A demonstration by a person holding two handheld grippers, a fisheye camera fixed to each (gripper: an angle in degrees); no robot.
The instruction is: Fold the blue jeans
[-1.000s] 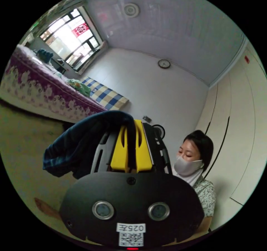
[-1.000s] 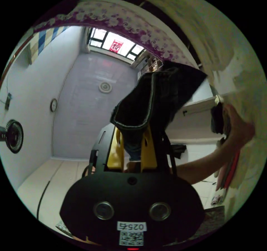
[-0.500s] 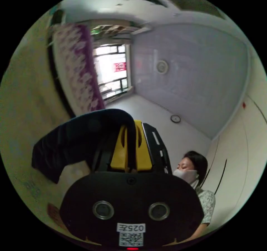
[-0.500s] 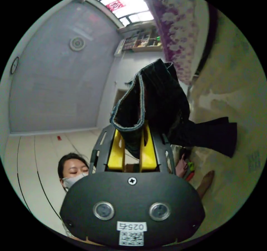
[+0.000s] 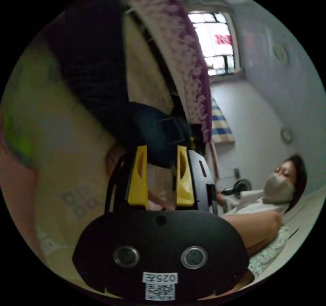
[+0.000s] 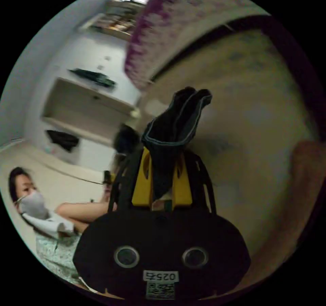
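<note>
Looking down now on pale floor (image 5: 68,184) beside a bed (image 5: 183,55) with a purple flowered cover, where half a second ago both views took in ceiling and window (a swing of the cameras, not of the room); judged from that, a lowering of the load toward the floor. Across the left gripper view, a broad dark band of blue jeans (image 5: 95,75), blurred, running from the view's upper left down to the left claw (image 5: 161,148). Seen there with yellow jaws standing apart and a bunch of denim sitting loosely at their tips, whereas half a second back they pinched a thin edge of the cloth: most likely a release on that side, so one end laid or about to be laid. No such change at the right claw (image 6: 163,151): clamped on a thick doubled fold, with the stitched edge jutting past the jaw tips and pointing away from the camera toward the floor. Long axis of the jeans, going by the left gripper view, stretched away from the left claw over the floor; cannot tell whether the cloth lies flat. Behind, a seated person (image 5: 258,217) with an arm reaching forward.
</note>
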